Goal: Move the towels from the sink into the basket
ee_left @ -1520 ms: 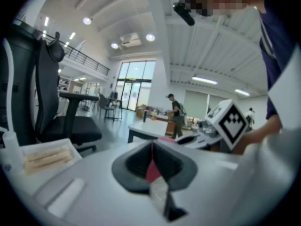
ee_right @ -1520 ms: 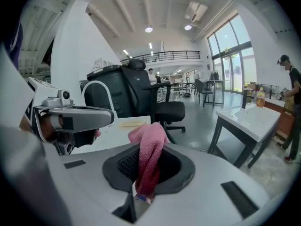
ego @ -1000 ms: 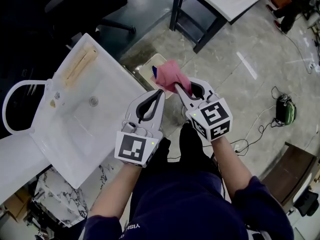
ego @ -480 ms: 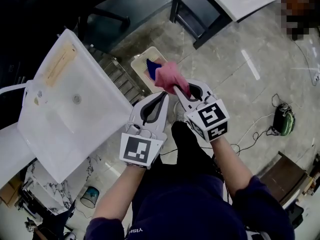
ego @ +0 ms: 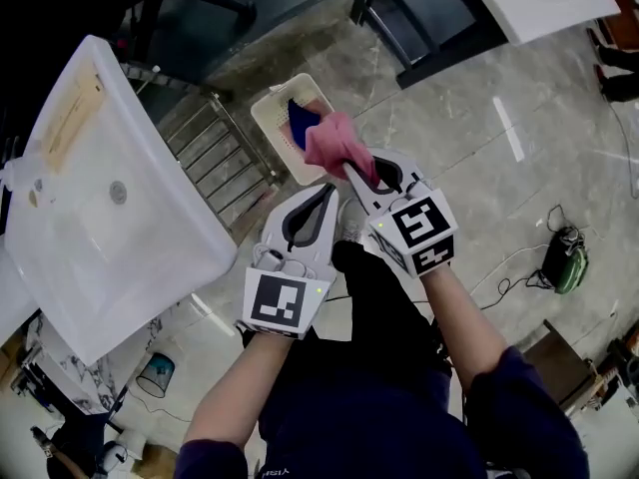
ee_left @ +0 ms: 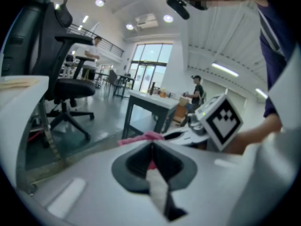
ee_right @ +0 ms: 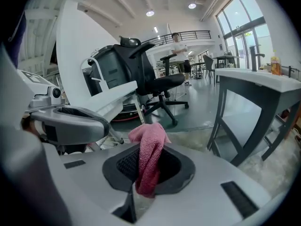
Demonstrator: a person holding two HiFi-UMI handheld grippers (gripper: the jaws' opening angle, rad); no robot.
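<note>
The right gripper (ego: 349, 171) is seen with its jaws clamped on a pink towel (ego: 329, 143). In the right gripper view the cloth is pinched between the two pads, with one bunch standing up past the tips and a short end hanging below them. The towel is carried clear of every surface. In the head view it is laid over the near right corner of the basket (ego: 268, 118), which is set on the floor (ego: 519, 198) well below the jaws. A blue towel (ego: 300, 120) is already lying inside the basket, partly covered from above by the pink one.

The left gripper (ego: 326, 188) is held just beside the right one, a little nearer the person, with its jaws brought together and nothing caught between them. In the left gripper view only a thin line is left between the pads, and the pink towel is seen beyond the tips, not touched by them.

The white sink (ego: 100, 228) is seen at the left of the head view, apart from both grippers, its bowl bare around the drain. A black chair (ee_right: 150, 74) is shown behind the towel in the right gripper view.
</note>
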